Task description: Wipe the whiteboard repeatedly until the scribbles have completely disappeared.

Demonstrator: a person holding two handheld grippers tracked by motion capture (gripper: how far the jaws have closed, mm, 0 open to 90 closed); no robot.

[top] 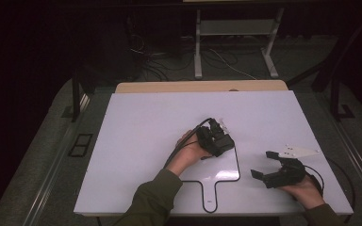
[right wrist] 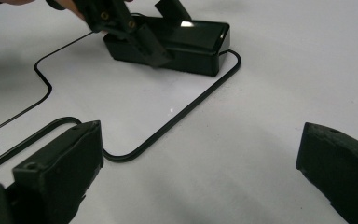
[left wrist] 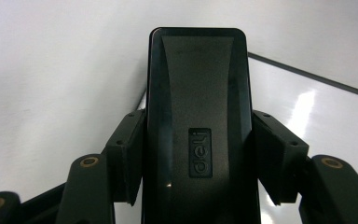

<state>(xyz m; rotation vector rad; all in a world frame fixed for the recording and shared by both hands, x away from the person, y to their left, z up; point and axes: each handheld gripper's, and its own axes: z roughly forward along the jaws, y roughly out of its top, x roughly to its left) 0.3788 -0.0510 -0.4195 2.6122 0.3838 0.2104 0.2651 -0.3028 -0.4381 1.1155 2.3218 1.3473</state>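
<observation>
while the left gripper (top: 215, 140) clamps the black stapler (left wrist: 199, 126) at the board outline's (right wrist: 177, 116) two o'clock corner, the right gripper (top: 268, 165) waits wide open and empty near four o'clock. the grasp looks done; whether the stapler is lifted or resting is unclear, and placing remains.

The black stapler (left wrist: 199, 126) is showing smooth, glossy plastic, catching a highlight. The jaws gripping it are looking matt black with brass-coloured rivets. The white board (top: 141, 136) is gleaming smooth, slightly glossy.
</observation>
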